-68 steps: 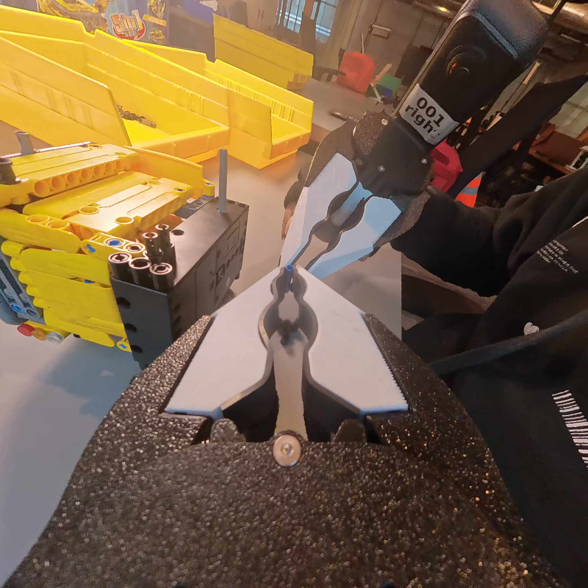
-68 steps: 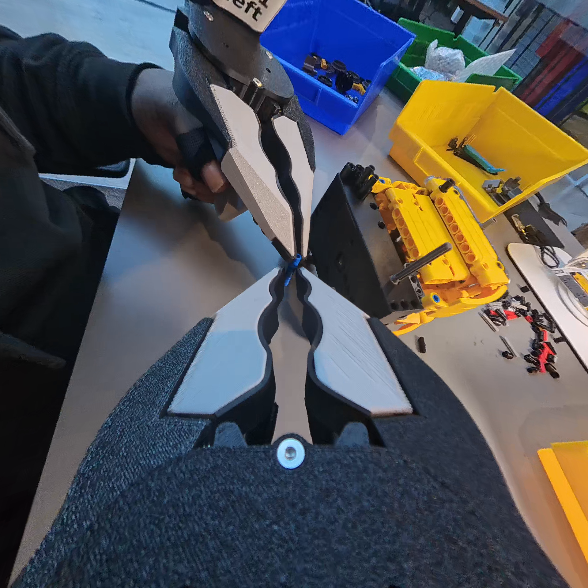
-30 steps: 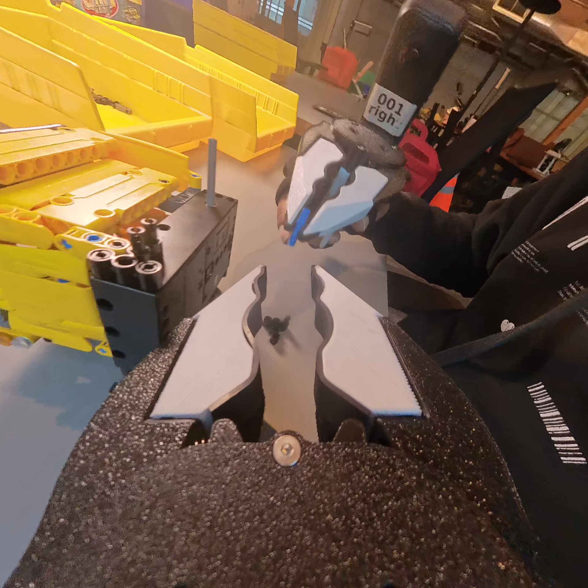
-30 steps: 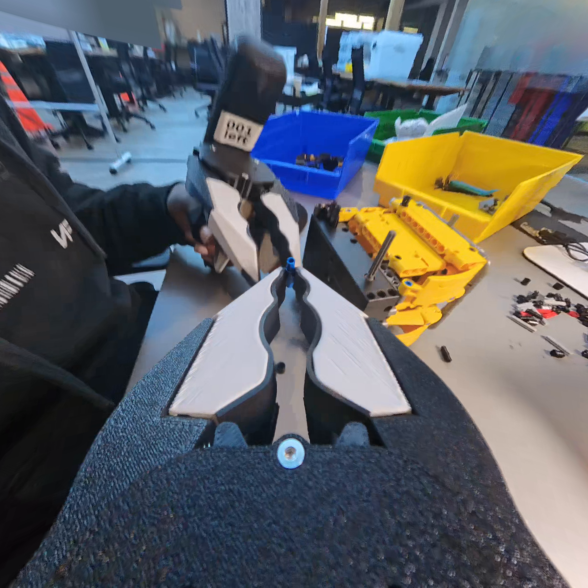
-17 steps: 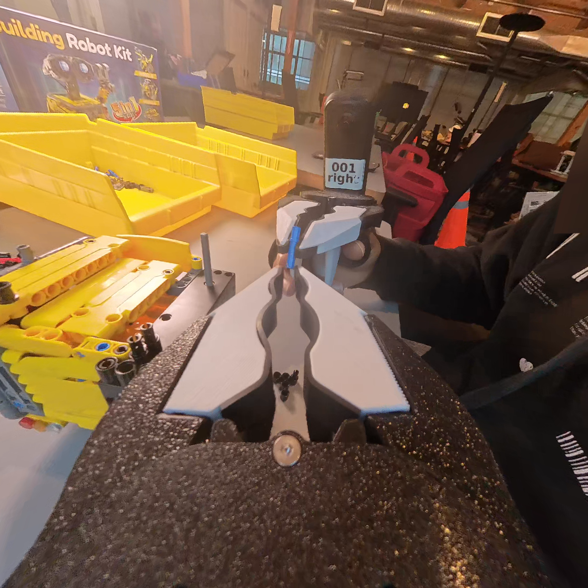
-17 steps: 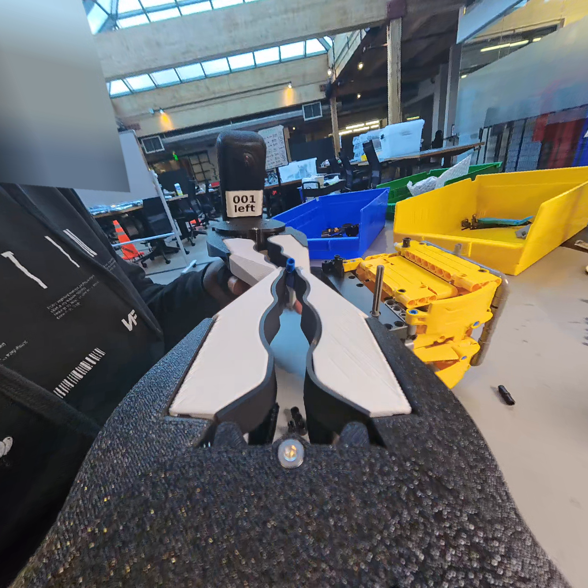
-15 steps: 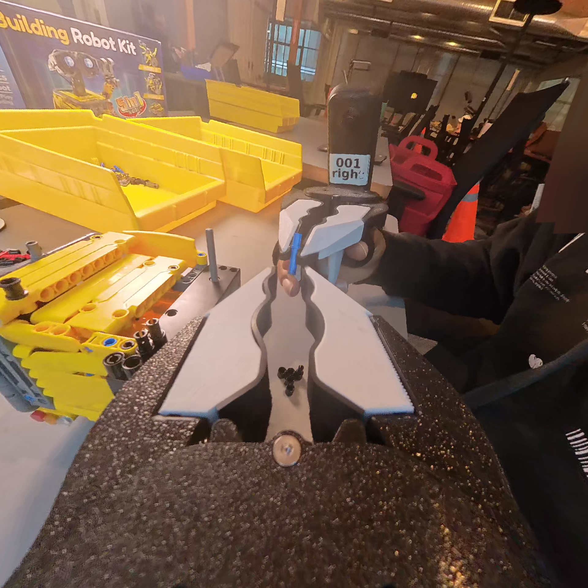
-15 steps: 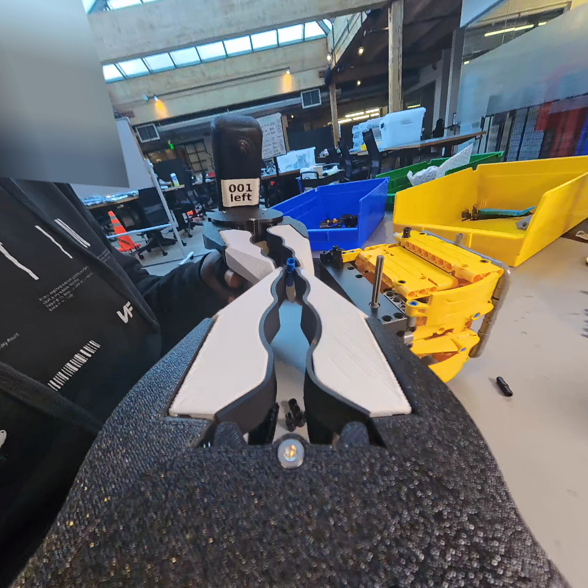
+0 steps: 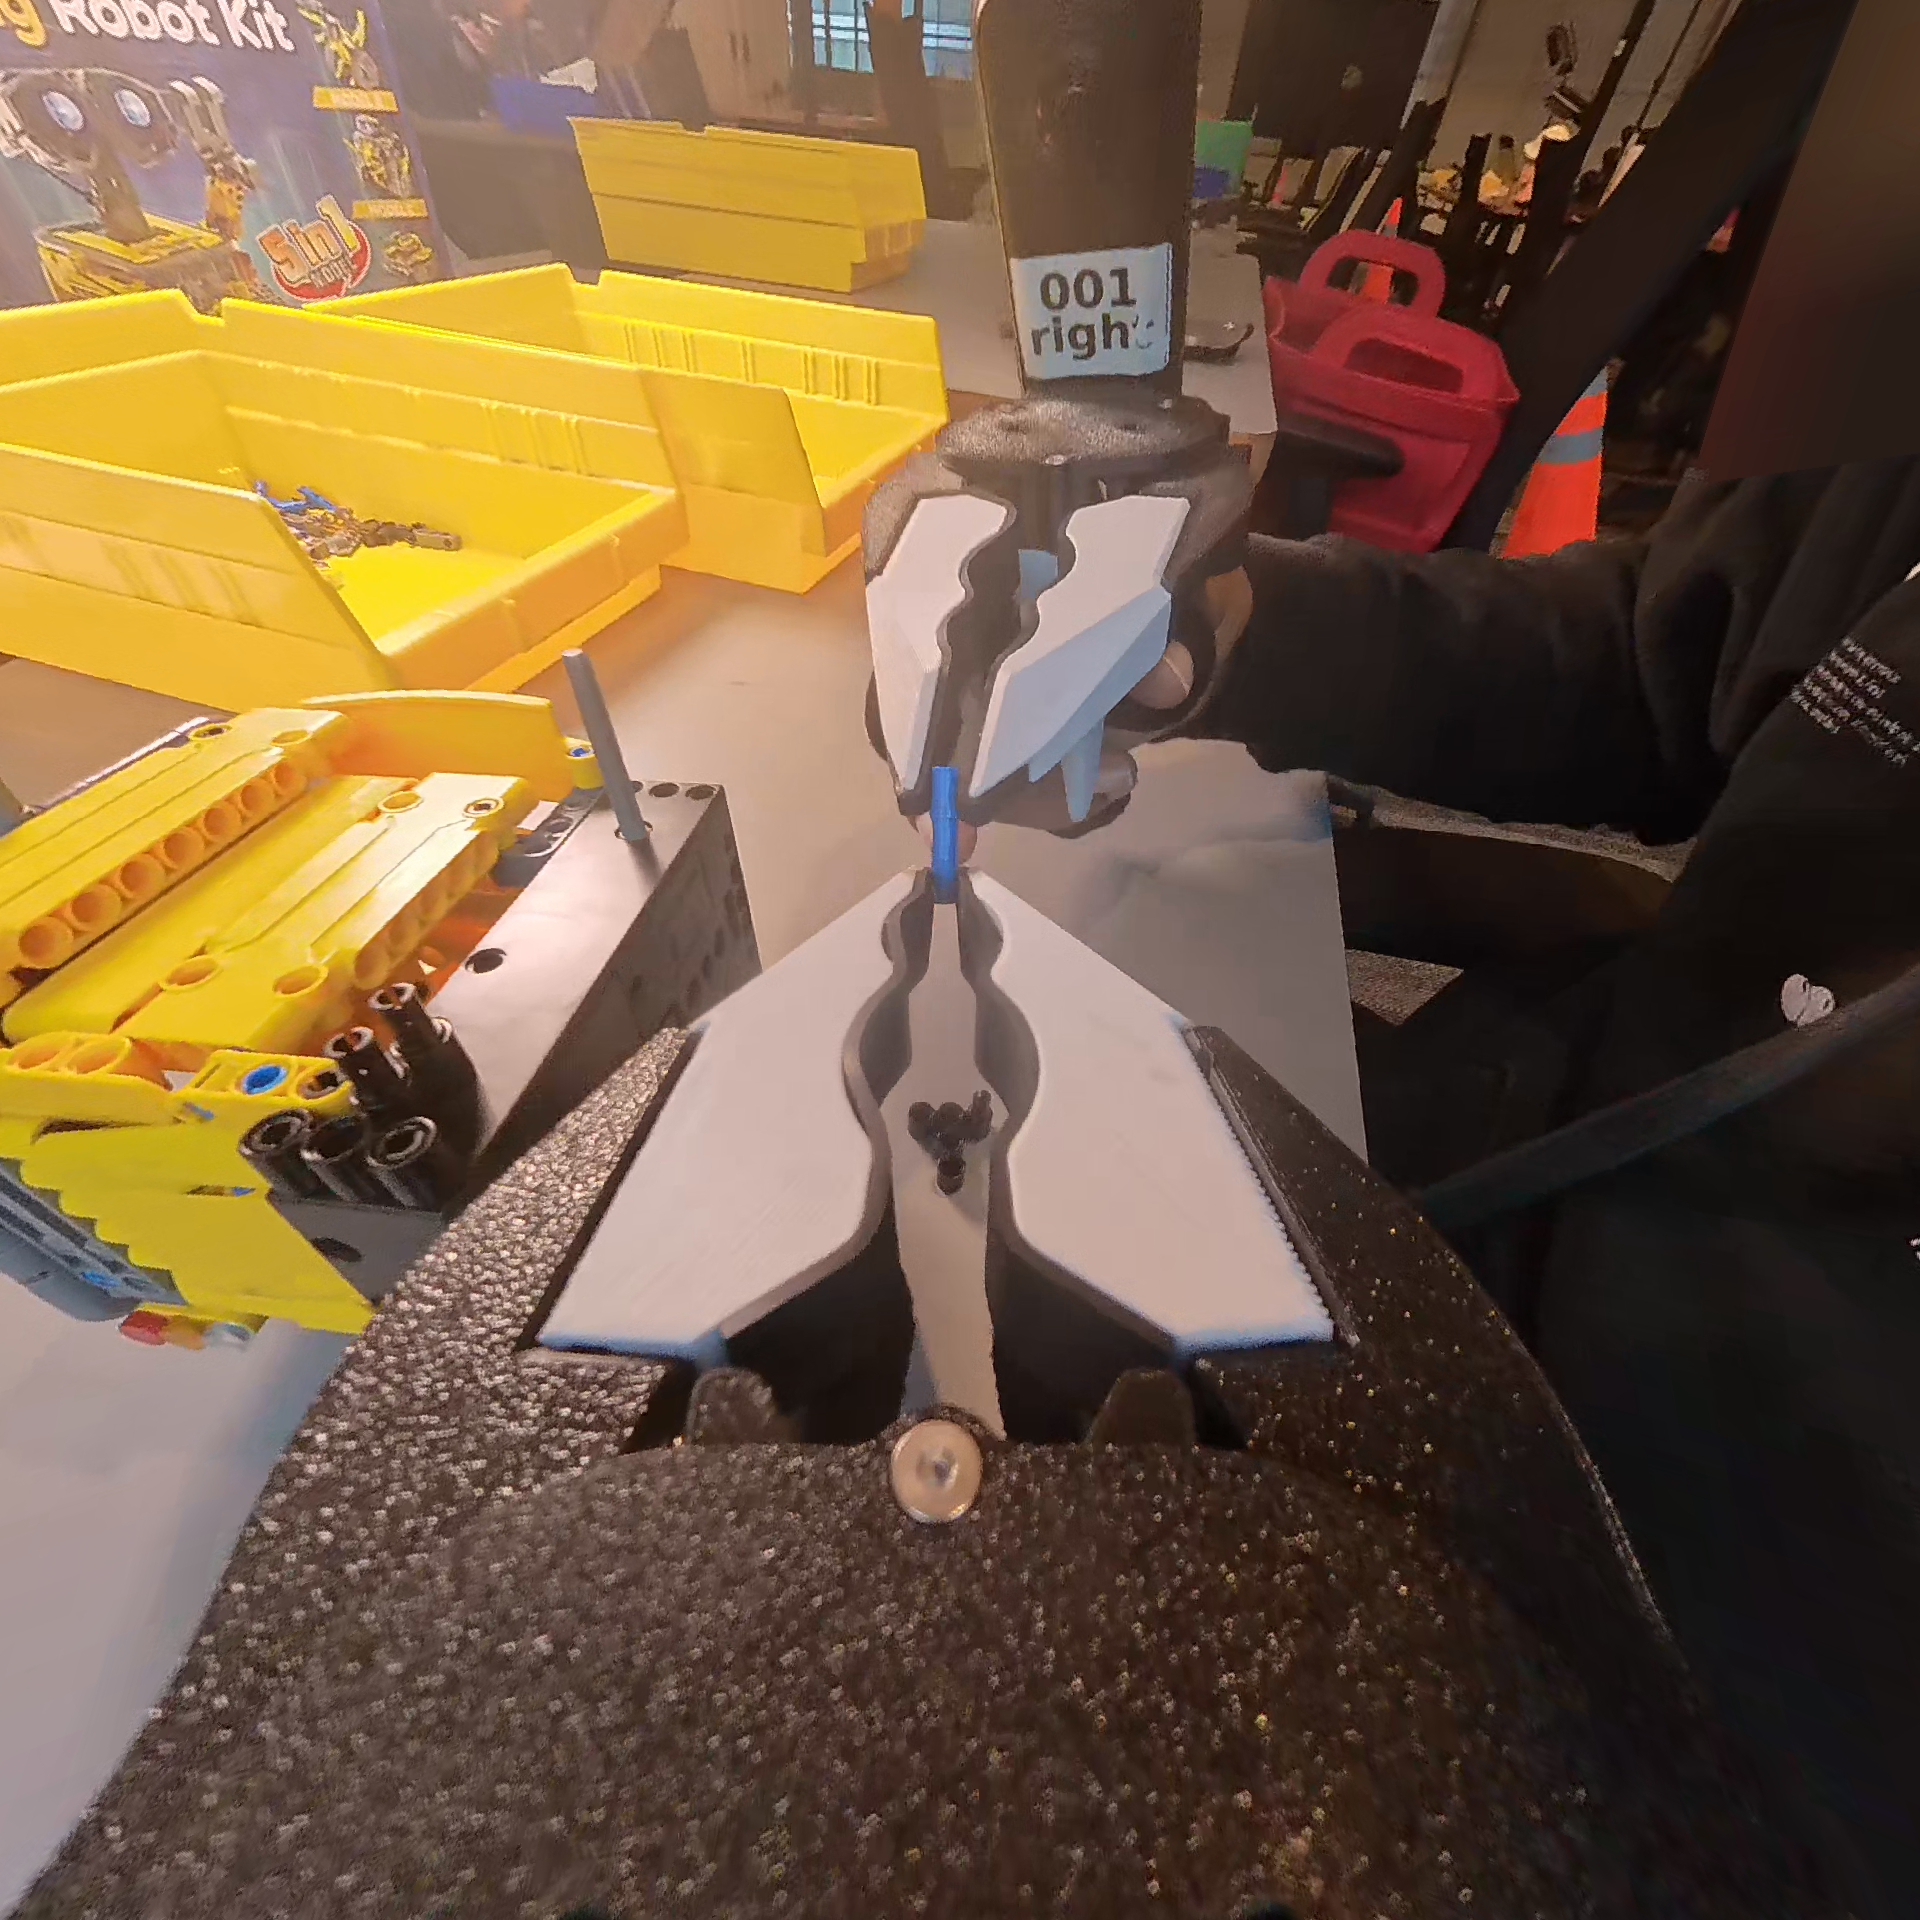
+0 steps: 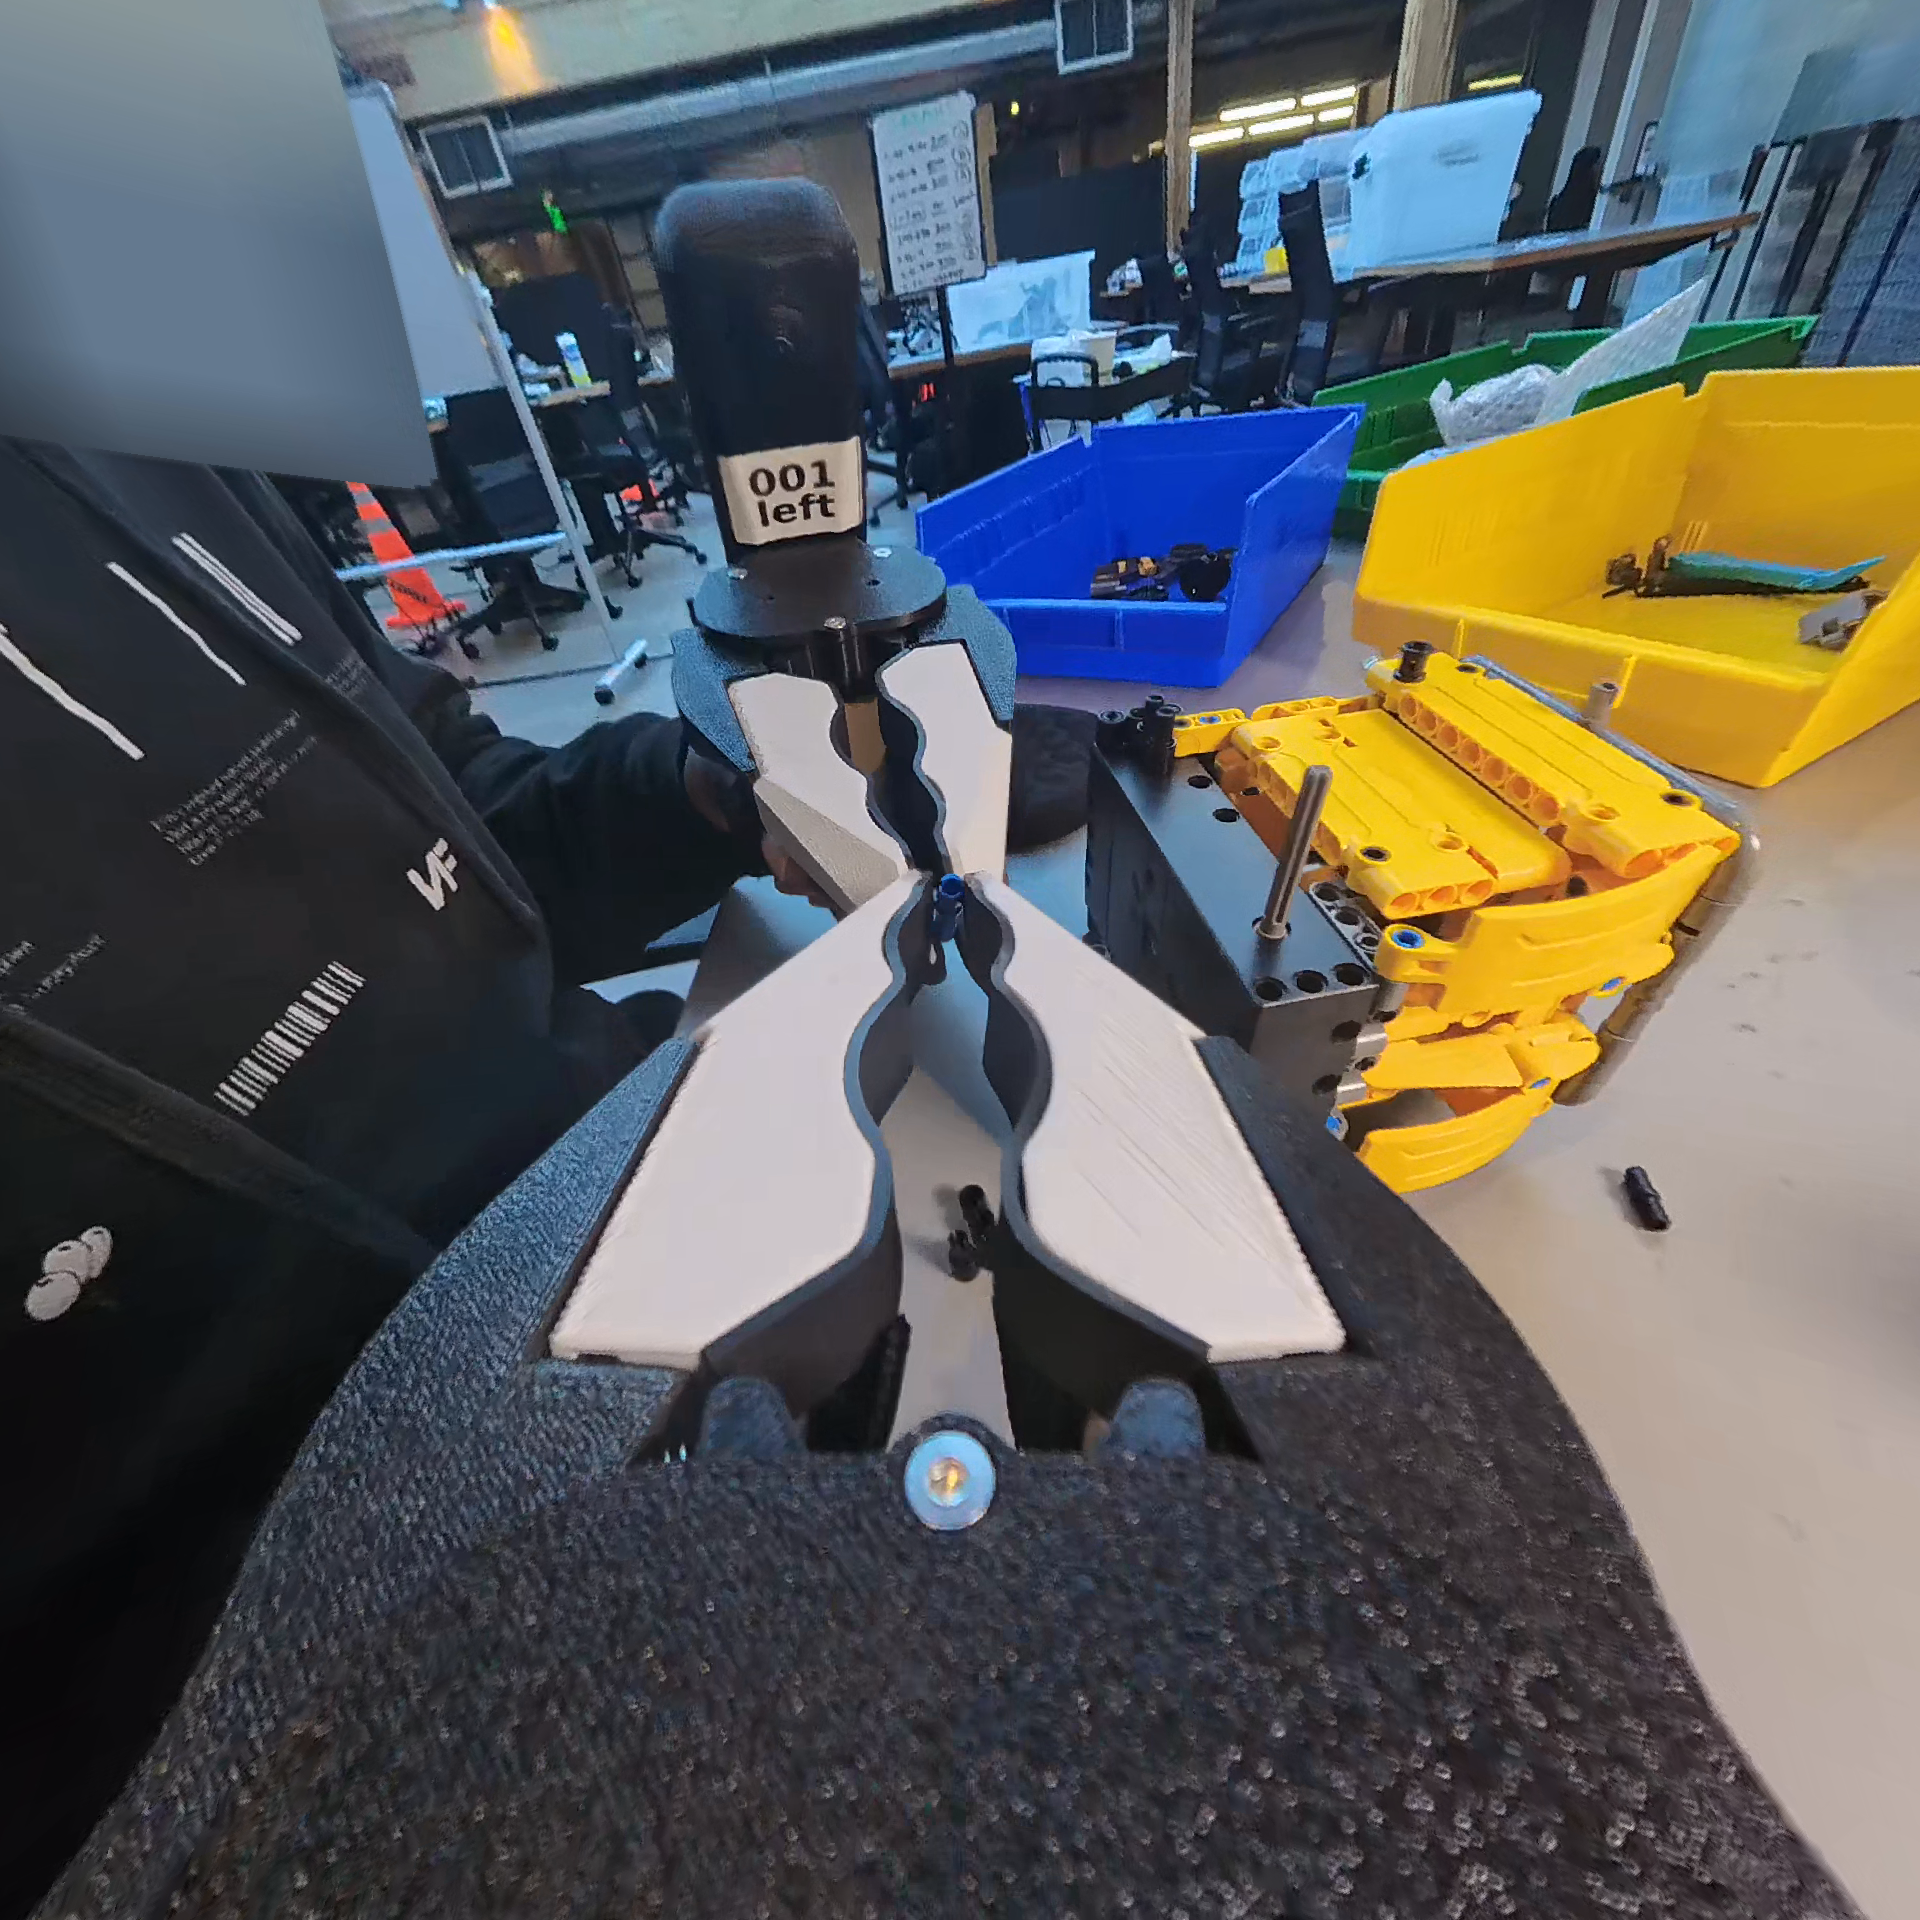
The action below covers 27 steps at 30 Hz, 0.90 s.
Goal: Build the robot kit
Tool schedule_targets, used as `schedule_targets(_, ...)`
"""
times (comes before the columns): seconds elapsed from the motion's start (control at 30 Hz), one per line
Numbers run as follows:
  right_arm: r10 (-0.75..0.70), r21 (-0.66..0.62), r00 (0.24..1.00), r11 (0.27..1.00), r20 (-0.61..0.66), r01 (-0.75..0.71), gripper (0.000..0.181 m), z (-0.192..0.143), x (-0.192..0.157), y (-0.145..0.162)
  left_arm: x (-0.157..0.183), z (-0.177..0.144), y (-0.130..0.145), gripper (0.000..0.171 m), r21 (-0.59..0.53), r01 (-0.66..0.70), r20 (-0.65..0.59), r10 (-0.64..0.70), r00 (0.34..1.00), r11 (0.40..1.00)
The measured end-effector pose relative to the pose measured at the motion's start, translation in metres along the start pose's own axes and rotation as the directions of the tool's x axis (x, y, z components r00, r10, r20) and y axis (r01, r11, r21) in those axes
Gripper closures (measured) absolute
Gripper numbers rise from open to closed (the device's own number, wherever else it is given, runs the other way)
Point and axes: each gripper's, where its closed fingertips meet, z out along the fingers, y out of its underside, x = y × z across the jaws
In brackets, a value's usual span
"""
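- Left claw [image 9: 943, 891] pinching the lower end of a small blue pin [image 9: 942, 831], fingers drawn together at the tips, hovering above the grey desk [image 9: 104, 1507] near its front edge.
- Right claw [image 10: 943, 902] clamping the same blue pin [image 10: 945, 906] from the opposite side, fingers likewise closed on it at the tips.
- Both claws meeting tip to tip in mid-air, the pin standing roughly upright between them and bridging one to the other.
- Lying on the desk below the claws, seen through the gap between the left claw's fingers: a small cluster of black pins [image 9: 948, 1127].
- Sitting just beside the claws: a black block [image 10: 1195, 894] with a grey axle [image 10: 1290, 852] standing up from its top, joined to a yellow beam assembly [image 10: 1455, 831].
- Resting alone on the desk past the yellow assembly: a single black pin [image 10: 1645, 1197].
- Standing farther back towards the far edge of the desk: yellow bins [image 9: 364, 488] on one side, a blue bin [image 10: 1132, 540] and another yellow bin [image 10: 1662, 582] holding loose parts on the other.
- Gripping each claw's handle: a person's hand in a dark sleeve [image 9: 1455, 665].
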Motion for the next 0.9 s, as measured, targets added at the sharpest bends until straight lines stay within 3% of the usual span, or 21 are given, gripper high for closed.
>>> schedule_targets(0.17, -0.055, -0.115, 0.998, 0.992, -0.016, 0.053, 0.177, 0.000, 0.000, 0.012, 0.000, 0.004, 0.013, 0.169, -0.055, 0.039, -0.005, -0.039, 0.999, 0.998)
schedule_targets(0.33, -0.078, -0.379, 0.996, 0.923, -0.030, 0.061, 0.177, -0.001, 0.008, 0.055, -0.004, 0.006, 0.062, 0.160, -0.308, 0.019, 0.046, -0.006, 0.999, 0.951)
schedule_targets(0.47, -0.077, -0.498, 0.997, 0.865, -0.001, 0.066, 0.177, -0.001, 0.009, 0.078, -0.001, 0.011, 0.081, 0.156, -0.403, 0.003, 0.051, 0.019, 0.999, 0.915)
schedule_targets(0.67, -0.076, -0.553, 0.997, 0.829, 0.035, 0.082, 0.177, 0.001, 0.009, 0.093, 0.000, 0.016, 0.094, 0.159, -0.481, -0.014, 0.037, 0.036, 0.999, 0.877)
schedule_targets(0.9, -0.121, -0.561, 0.990, 0.816, 0.068, 0.138, 0.177, 0.001, 0.009, 0.094, -0.001, 0.017, 0.095, 0.167, -0.486, -0.043, 0.027, 0.064, 0.998, 0.873)
